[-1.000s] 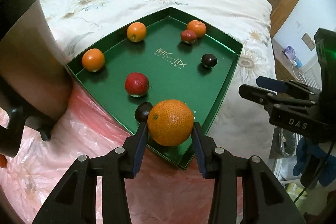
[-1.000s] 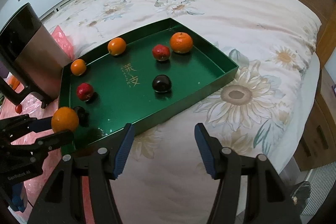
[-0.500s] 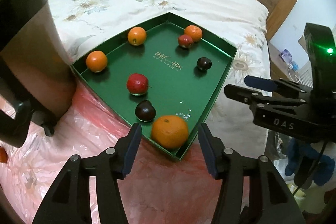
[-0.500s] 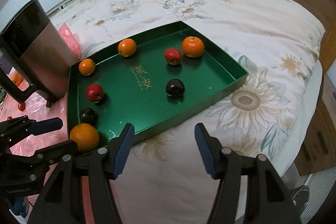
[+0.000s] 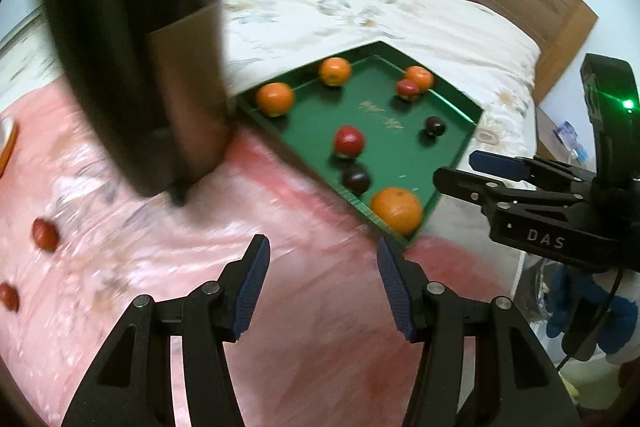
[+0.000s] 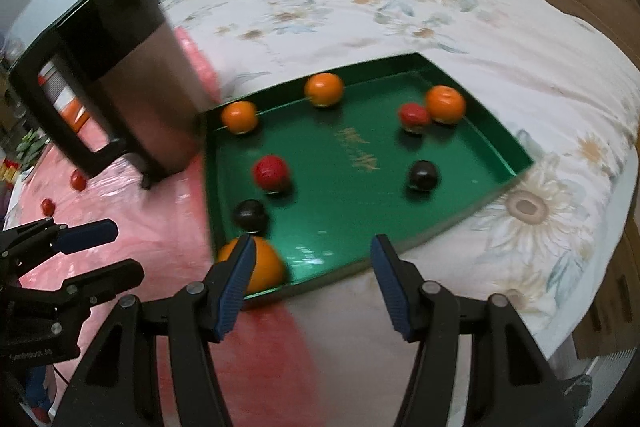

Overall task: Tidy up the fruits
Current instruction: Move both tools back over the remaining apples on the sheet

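Left wrist view: "DAS" reads on the right gripper (image 5: 456, 171) at three o'clock, jaws wide, empty. Left gripper (image 5: 322, 283), part-open, empty. Big orange (image 5: 396, 209) sits in green tray (image 5: 452, 163) at one o'clock.

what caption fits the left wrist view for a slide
Left gripper open and empty over pink plastic sheet, an orange in the near corner of the green tray.

black left gripper with blue ribbed pads (image 5: 322, 281) tilted steeply down, jaws just parted, nothing between them. black right gripper with blue ribbed pads (image 6: 311, 277) likewise tilted down, spread wide, empty.
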